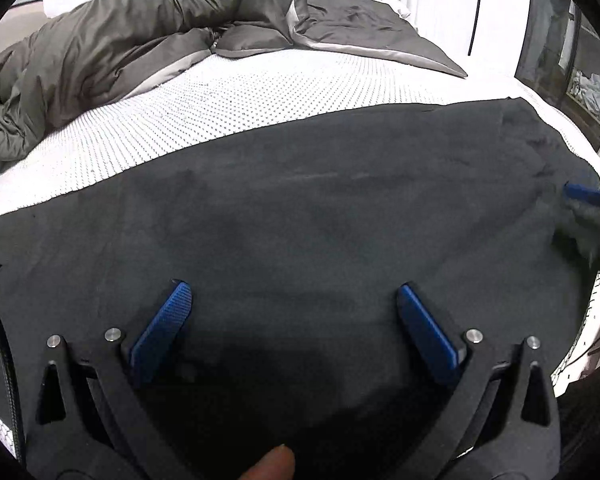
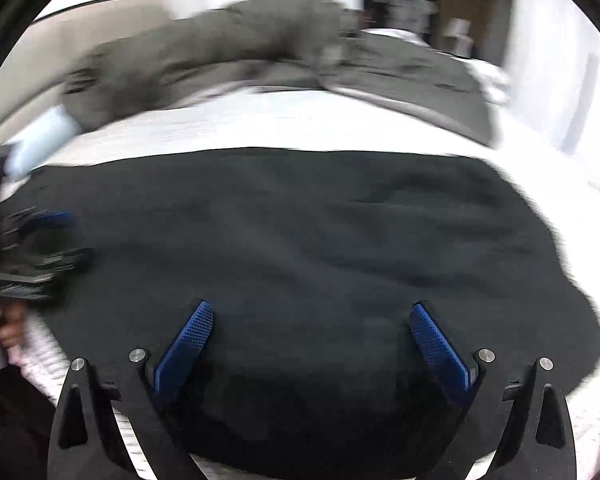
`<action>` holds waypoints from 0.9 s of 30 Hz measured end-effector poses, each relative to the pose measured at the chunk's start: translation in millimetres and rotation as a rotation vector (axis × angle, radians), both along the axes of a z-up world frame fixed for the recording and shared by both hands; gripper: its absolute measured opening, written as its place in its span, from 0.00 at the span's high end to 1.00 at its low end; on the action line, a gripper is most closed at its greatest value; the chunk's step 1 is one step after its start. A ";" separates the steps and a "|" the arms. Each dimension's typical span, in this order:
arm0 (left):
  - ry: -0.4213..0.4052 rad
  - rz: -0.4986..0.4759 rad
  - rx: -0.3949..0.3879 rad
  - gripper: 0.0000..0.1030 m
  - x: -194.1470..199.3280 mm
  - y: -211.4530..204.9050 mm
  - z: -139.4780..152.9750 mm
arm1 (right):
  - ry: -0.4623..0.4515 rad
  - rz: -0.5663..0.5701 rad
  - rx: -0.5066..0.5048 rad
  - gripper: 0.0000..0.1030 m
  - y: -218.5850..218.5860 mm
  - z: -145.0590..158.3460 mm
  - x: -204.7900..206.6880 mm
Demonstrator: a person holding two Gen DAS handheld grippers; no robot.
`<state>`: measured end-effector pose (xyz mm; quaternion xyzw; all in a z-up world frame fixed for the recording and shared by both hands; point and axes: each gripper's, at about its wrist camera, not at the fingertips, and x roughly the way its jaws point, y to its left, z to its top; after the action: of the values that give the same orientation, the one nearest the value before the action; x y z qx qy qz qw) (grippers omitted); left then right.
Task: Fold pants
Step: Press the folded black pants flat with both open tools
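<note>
Left wrist view: left gripper (image 1: 294, 300) is spread wide, nothing between the blue pads (image 1: 160, 332), hanging over the near part of the dark pants (image 1: 300, 208). Right wrist view shows the same: right gripper (image 2: 310, 320) spread wide and empty above the cloth. Each tool shows up at the edge of the other's view, so they sit toward opposite ends of the garment, well apart.

Pants lie spread across the white dotted mattress (image 1: 220, 100), mostly flat; the end near the right gripper looks rumpled (right view is motion-blurred, so I can't read the edge there exactly). Grey duvet (image 1: 120, 40) is bunched at the far side of the bed, apart from the pants.

Risks, my read:
- Neither tool has cloth. Closing from above on flat fabric could pinch only the top layer, so the fold drags one layer and leaves the other behind.
- Could also grab the mattress cover with it; dark-on-dark shadow under the left jaws hides where the near hem is.
- The blur suggests the right tool is moving fast, so a close now could land off the edge.
- Uneven grip heights between the two ends would skew the fold line.
- The rumpled end would get locked into the fold unless it is flattened first.
</note>
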<state>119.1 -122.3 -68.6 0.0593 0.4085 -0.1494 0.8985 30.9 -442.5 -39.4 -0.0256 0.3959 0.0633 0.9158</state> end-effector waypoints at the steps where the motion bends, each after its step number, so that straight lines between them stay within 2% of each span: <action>1: 0.006 0.003 -0.009 0.01 0.9 1.1 -0.6 | 0.013 0.042 -0.005 0.02 12.0 -2.3 -1.0; 4: 0.006 0.001 -0.013 0.01 1.4 1.2 -2.1 | 0.035 0.140 -0.104 0.02 38.1 -10.3 -6.3; 7: 0.004 0.002 -0.013 0.01 1.7 -0.1 -2.8 | 0.043 0.125 -0.103 0.02 19.9 -7.9 -10.4; 9: 0.004 0.000 -0.014 0.01 1.9 -0.1 -2.9 | 0.032 0.004 -0.183 0.02 -3.7 -7.1 -7.1; 12: 0.002 -0.001 -0.015 0.01 3.2 -1.6 -3.5 | 0.035 -0.245 -0.284 0.02 -51.3 -8.1 1.9; 14: 0.002 -0.007 -0.007 0.01 7.0 -4.3 -4.0 | 0.020 -0.349 -0.271 0.02 -79.3 -6.6 0.5; 15: 0.004 -0.012 -0.004 0.01 9.4 -6.1 -4.4 | 0.013 -0.356 -0.246 0.02 -85.7 -5.7 -0.5; 16: 0.009 -0.016 -0.004 0.01 12.5 -7.4 -5.5 | 0.006 -0.354 -0.224 0.02 -89.2 -5.3 -1.9; 21: 0.032 -0.006 -0.017 0.01 17.9 -7.5 -5.3 | -0.026 -0.298 -0.242 0.02 -83.6 -4.8 -11.2; 23: 0.030 0.007 -0.018 0.01 15.9 -6.5 -2.8 | -0.039 -0.272 -0.183 0.02 -88.6 1.4 -10.6; 25: 0.018 -0.003 0.002 0.01 10.5 -8.5 0.7 | -0.059 -0.195 -0.076 0.02 -82.6 10.3 -14.7; 27: -0.014 -0.029 0.016 0.01 -0.7 -12.4 7.9 | -0.074 -0.111 -0.021 0.02 -68.2 17.4 -17.2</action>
<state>118.4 -134.7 -60.7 0.0734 0.4024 -0.1590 0.8986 13.8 -510.7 -22.0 -0.0153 0.3633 0.0074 0.9315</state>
